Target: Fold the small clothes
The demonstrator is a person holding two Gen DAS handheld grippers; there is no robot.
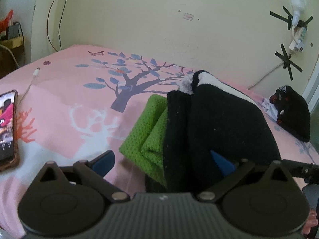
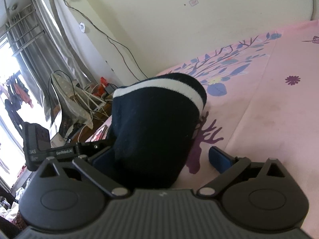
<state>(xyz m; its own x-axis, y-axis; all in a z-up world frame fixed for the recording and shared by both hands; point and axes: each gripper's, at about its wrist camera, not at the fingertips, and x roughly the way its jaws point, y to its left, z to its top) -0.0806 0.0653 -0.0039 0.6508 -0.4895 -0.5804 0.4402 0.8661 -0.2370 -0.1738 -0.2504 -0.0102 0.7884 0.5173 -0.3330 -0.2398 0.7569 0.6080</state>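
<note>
Black garment [image 1: 215, 127] with white stripe is lying bunched on the pink bed [image 1: 65, 103], overlapping a green cloth [image 1: 147, 137]; left gripper [image 1: 163, 159] and right gripper [image 2: 159, 157] are gaping wide, gripping nothing; phone [image 1: 7, 127] lying aside.

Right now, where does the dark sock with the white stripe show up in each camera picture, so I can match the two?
Left wrist view: the sock fills the centre-right, lying against the green cloth, near the left claw.
Right wrist view: the sock sits centre-left, stripe on top, between the right claw's fingers.
Shared landmark: the tree print on the pink bedsheet.
</note>
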